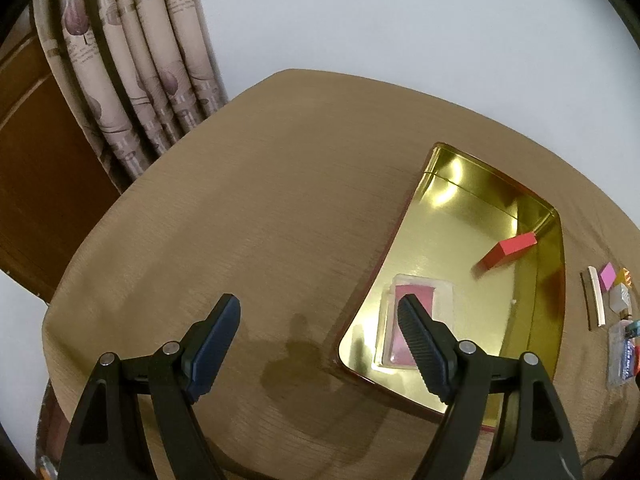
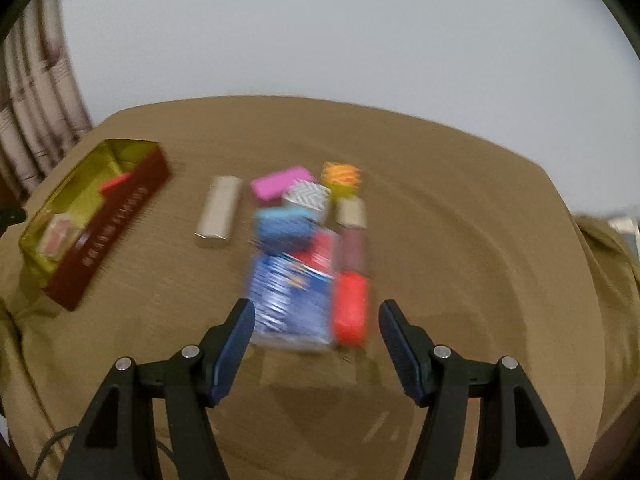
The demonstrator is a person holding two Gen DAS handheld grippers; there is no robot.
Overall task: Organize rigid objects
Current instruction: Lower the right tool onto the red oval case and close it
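A gold-lined tin box [image 1: 550,268] with dark red outer walls lies on the tan tablecloth. Inside it rest a red block [image 1: 508,250] and a clear case with a pink insert [image 1: 414,304]. My left gripper [image 1: 320,314] hangs open above the box's left rim, holding nothing. In the blurred right wrist view my right gripper [image 2: 316,318] is open above a cluster of small objects: a blue-and-white packet [image 2: 288,304], a red block [image 2: 350,306], a blue item [image 2: 282,228], a silver bar [image 2: 220,210], a pink block [image 2: 280,182]. The tin box [image 2: 108,236] sits at the left.
More small pieces lie behind the cluster: a zigzag-patterned box [image 2: 308,196], an orange-and-yellow item [image 2: 340,176], a beige block [image 2: 351,212]. Patterned curtains [image 1: 132,68] and a wooden door [image 1: 36,168] stand behind the table's far left edge. A cable [image 2: 52,440] trails near the front edge.
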